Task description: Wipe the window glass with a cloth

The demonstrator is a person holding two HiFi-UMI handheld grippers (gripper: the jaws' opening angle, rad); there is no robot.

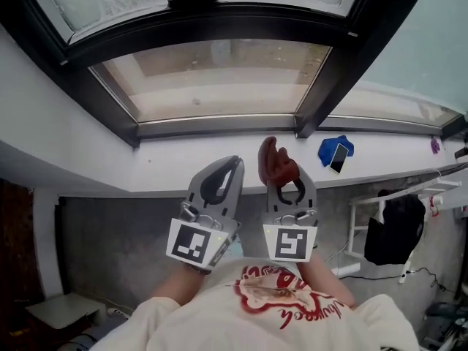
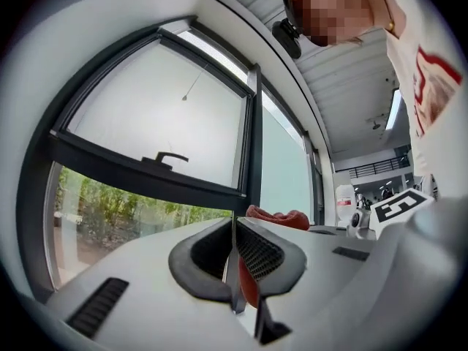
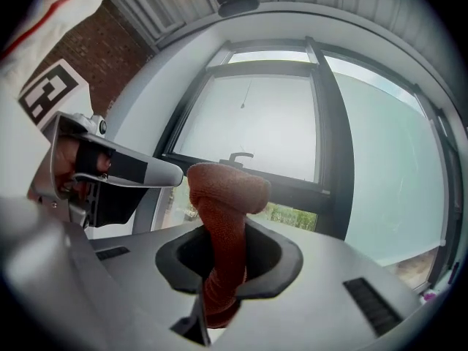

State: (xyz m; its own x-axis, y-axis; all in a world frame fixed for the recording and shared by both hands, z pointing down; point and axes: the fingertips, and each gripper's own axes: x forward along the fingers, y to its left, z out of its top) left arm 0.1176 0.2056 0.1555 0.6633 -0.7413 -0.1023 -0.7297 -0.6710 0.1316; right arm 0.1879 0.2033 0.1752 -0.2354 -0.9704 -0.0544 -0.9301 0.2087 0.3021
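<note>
On the near side of the window glass (image 1: 219,79), the right tongs (image 3: 219,269) grasp a rust-red cloth (image 1: 276,159), while the left tongs (image 2: 234,229) beside them are clenched empty.

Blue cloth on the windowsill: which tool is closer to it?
Right. The right tool, gripping a red cloth, is just left of the blue cloth; the left tool is farther left, beyond the right one.

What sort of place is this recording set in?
Indoors beside a large dark-framed window, probably a utility or workshop room: a white sill below it, and a white rack with dark clothing hanging.
</note>
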